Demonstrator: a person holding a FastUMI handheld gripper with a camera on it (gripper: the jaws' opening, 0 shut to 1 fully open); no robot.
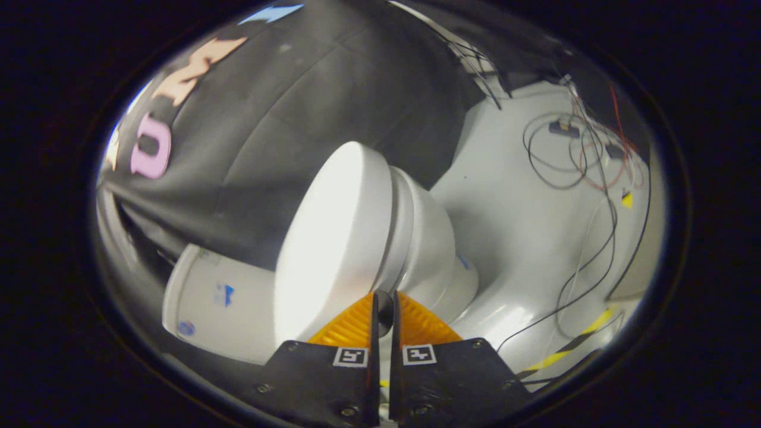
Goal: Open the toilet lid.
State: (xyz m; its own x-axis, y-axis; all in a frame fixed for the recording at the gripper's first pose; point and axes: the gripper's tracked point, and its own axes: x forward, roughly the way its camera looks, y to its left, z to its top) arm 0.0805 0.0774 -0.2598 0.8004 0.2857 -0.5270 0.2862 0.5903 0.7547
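One tank [214, 303] at left, against the black cloth. Lid [333, 238] just ahead of the tongs [384, 309]; whether it has lifted off the bowl [431, 249] is unclear. Orange fingers [351, 327] nearly pressed together at the lid's front rim, perhaps pinching it, unconfirmed. Risk: smooth rim slips free, lid drops. Right: loose cables [571, 154] on floor [523, 226], snag hazard.
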